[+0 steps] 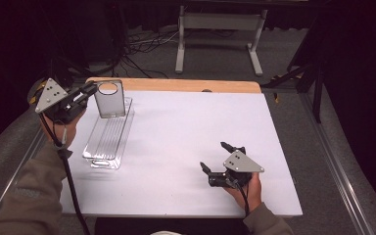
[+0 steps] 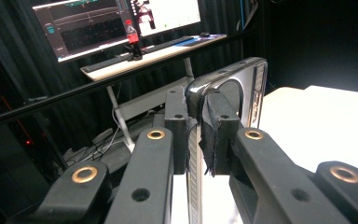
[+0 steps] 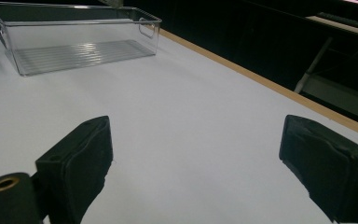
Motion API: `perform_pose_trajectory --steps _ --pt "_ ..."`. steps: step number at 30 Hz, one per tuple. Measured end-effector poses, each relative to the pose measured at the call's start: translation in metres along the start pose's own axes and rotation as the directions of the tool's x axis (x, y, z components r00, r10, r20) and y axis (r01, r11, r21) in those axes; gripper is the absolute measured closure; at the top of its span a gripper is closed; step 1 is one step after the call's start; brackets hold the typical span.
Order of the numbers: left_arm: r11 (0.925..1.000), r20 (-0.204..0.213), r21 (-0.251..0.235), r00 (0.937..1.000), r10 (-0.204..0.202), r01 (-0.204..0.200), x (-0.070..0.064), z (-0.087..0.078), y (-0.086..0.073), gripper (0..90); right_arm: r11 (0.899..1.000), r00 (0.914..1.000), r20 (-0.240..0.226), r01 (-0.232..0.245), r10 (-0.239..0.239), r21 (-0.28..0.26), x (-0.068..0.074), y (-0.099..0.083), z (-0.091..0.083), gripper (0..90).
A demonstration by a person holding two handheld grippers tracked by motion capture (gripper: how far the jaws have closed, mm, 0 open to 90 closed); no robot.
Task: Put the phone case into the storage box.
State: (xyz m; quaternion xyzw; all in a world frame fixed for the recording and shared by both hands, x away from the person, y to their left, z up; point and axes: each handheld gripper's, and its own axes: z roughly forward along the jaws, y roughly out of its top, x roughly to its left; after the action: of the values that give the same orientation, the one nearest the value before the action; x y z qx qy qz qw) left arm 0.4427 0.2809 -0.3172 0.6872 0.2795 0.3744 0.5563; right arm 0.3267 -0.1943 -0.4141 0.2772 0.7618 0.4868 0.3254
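Left, fingers [image 1: 90,90] clamping grey lid [image 1: 109,98] above clear bin [image 1: 108,137], right fingers [image 1: 219,155] wide, empty.

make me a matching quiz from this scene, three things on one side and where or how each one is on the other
Things:
1. left gripper
2. right gripper
3. clear tray

States:
a. lies on the white table, nothing inside
b. jaws wide apart, low over the table
c. shut on the edge of a grey phone case, held upright

Pairs: 1-c, 2-b, 3-a
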Motion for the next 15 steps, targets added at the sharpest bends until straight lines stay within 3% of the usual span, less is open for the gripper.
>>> perform_pose_trajectory --steps 15 --pt "0.9990 0.016 0.042 0.9998 -0.015 0.015 0.030 0.041 -0.023 81.7 1.000 0.9997 0.026 -0.002 0.002 0.004 -0.001 -0.005 -0.005 11.1"
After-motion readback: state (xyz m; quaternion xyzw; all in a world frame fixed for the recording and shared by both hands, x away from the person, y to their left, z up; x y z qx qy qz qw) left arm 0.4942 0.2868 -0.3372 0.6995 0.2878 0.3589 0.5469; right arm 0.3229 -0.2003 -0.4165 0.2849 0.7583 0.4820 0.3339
